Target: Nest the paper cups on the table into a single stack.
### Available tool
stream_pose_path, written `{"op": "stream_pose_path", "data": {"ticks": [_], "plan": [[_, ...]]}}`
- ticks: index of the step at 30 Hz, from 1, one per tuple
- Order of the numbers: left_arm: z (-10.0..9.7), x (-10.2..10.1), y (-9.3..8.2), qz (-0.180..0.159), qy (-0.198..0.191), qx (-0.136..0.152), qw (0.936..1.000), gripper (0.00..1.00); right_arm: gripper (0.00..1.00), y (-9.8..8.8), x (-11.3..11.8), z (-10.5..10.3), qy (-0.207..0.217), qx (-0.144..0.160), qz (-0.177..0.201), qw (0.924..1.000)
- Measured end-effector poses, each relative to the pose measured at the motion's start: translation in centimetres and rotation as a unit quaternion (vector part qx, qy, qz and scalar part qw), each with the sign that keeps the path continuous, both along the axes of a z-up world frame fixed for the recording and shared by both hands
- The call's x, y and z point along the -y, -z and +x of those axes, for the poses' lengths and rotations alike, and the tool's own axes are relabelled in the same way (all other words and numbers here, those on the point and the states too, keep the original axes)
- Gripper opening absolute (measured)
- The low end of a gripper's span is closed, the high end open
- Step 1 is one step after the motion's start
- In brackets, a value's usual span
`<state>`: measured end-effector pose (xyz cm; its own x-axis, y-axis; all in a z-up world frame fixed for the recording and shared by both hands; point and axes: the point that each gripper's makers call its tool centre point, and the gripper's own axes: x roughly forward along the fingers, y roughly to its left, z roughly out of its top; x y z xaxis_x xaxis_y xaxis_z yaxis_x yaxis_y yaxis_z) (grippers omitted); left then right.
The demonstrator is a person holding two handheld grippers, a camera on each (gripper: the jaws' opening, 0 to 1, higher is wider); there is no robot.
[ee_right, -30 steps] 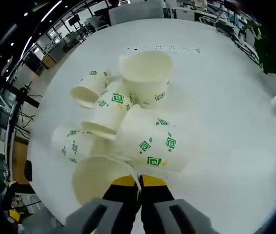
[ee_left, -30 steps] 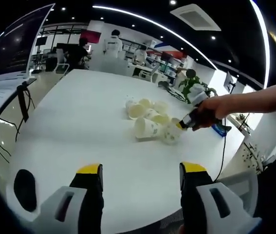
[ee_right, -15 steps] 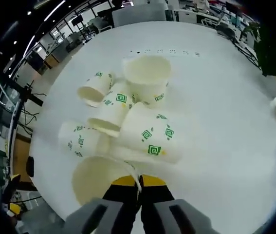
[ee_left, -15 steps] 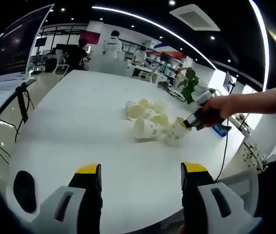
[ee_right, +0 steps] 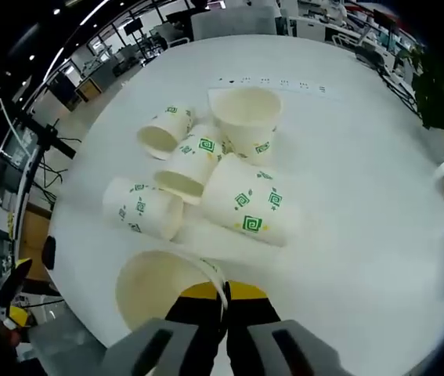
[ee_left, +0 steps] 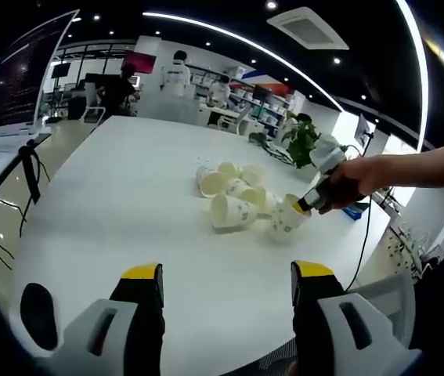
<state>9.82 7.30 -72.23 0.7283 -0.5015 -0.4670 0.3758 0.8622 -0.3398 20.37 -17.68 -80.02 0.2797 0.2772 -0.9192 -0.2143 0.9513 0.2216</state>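
Right gripper [ee_right: 222, 294] was clamped on the rim of one paper cup [ee_right: 159, 286], lifted clear. Five loose cups [ee_right: 206, 184] lay just ahead of its jaws, none nested. Left gripper [ee_left: 225, 286] was wide open, empty, cups well ahead. Stacking barely begun.

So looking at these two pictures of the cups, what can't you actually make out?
- Held cup, right gripper view: its lower body and base are hidden behind its own rim and the right gripper.
- Lying cups, same view: whether any is already nested in another, because they overlap.
- Cup pile, left gripper view: too small and far off to count or read the green prints.
- Black thing on the table, left gripper view: cut off by the left gripper.
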Motion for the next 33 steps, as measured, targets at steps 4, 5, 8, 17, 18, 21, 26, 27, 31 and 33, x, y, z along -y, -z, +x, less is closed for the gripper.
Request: {"op": "stream_pose_path", "data": {"ticks": [4, 5, 8, 17, 18, 21, 26, 27, 31, 33], "plan": [[-0.2, 0.4, -0.2, 0.002, 0.005, 0.001, 1.0000, 0.65, 0.00, -0.1, -0.8, -0.2, -0.013, 0.000, 0.001, 0.9999], [-0.2, 0.4, -0.3, 0.002, 0.006, 0.002, 1.0000, 0.65, 0.00, -0.1, -0.9, -0.3, -0.015, 0.000, 0.001, 0.9999], [-0.2, 0.2, -0.3, 0.000, 0.005, 0.001, 1.0000, 0.65, 0.00, -0.1, -1.7, -0.5, -0.029, -0.002, 0.002, 0.9996], [-0.2, -0.4, 0.0, 0.000, 0.003, 0.001, 1.0000, 0.65, 0.00, -0.3, -3.8, -1.5, -0.058, -0.009, 0.005, 0.9983], [-0.2, -0.5, 0.0, 0.000, 0.003, 0.001, 1.0000, 0.65, 0.00, -0.5, -4.1, -1.6, -0.059, -0.008, 0.006, 0.9982], [-0.2, -0.5, 0.1, 0.000, 0.002, 0.002, 1.0000, 0.65, 0.00, -0.8, -4.8, -1.8, -0.068, -0.008, 0.007, 0.9976], [-0.1, -0.5, -0.1, -0.001, 0.003, 0.004, 1.0000, 0.65, 0.00, -0.8, -6.1, -2.0, -0.086, -0.011, 0.002, 0.9962], [-0.2, -0.5, -0.2, -0.001, 0.004, 0.004, 1.0000, 0.65, 0.00, -0.8, -6.2, -2.1, -0.086, -0.011, 0.002, 0.9962], [-0.3, -0.5, -0.3, 0.003, 0.008, 0.005, 1.0000, 0.66, 0.00, -0.4, -7.8, -1.8, -0.099, -0.016, 0.004, 0.9950], [-0.3, -0.6, -0.3, 0.004, 0.008, 0.005, 0.9999, 0.66, 0.00, -0.5, -8.3, -1.9, -0.103, -0.016, 0.004, 0.9946]]}}
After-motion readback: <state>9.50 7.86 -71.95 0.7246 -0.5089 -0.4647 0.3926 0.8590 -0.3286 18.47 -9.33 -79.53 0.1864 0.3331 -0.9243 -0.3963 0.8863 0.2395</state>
